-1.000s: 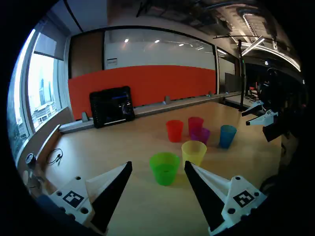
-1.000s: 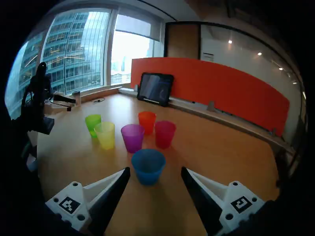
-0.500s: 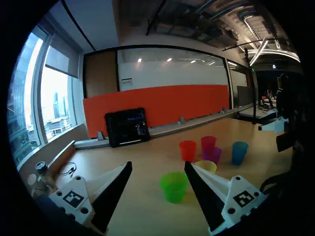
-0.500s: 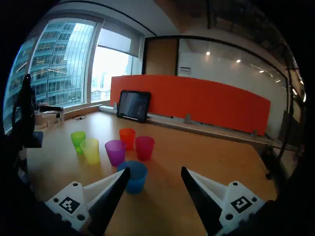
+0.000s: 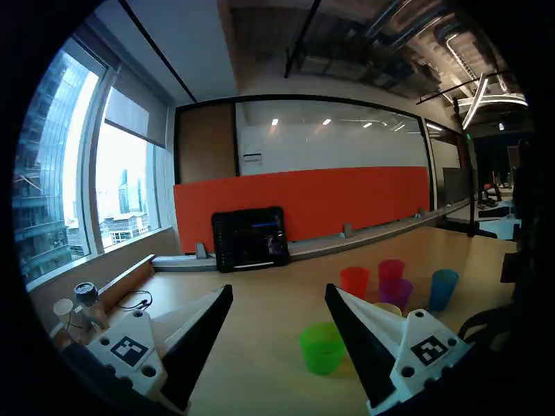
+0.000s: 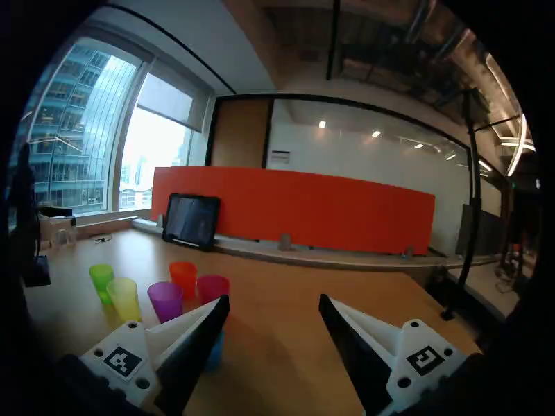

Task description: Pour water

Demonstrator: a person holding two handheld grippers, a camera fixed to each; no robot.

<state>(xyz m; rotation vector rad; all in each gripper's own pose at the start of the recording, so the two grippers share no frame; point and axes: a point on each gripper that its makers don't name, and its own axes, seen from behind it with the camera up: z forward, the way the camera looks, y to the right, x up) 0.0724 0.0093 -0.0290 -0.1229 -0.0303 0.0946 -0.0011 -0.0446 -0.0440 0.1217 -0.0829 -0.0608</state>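
Observation:
Several coloured plastic cups stand in a cluster on the wooden table (image 5: 263, 347). In the left gripper view the green cup (image 5: 322, 348) is nearest, low and just right of the gap between my fingers. The yellow cup (image 5: 386, 307) is partly hidden behind the right finger, with the red cup (image 5: 355, 281), magenta cup (image 5: 391, 269), purple cup (image 5: 399, 294) and blue cup (image 5: 442, 288) beyond. My left gripper (image 5: 277, 288) is open and empty. In the right gripper view the blue cup (image 6: 215, 350) peeks from behind the left finger. My right gripper (image 6: 272, 298) is open and empty.
A dark tablet (image 5: 250, 238) leans against the orange partition (image 5: 312, 201) at the table's far edge. A small bottle (image 5: 87, 305) and a cable lie by the window ledge on the left. In the right gripper view, bare table (image 6: 291, 326) stretches ahead and to the right.
Both gripper views have tilted upward, so the cups have sunk lower and more ceiling shows. The cups stay where they were. Both grippers remain open.

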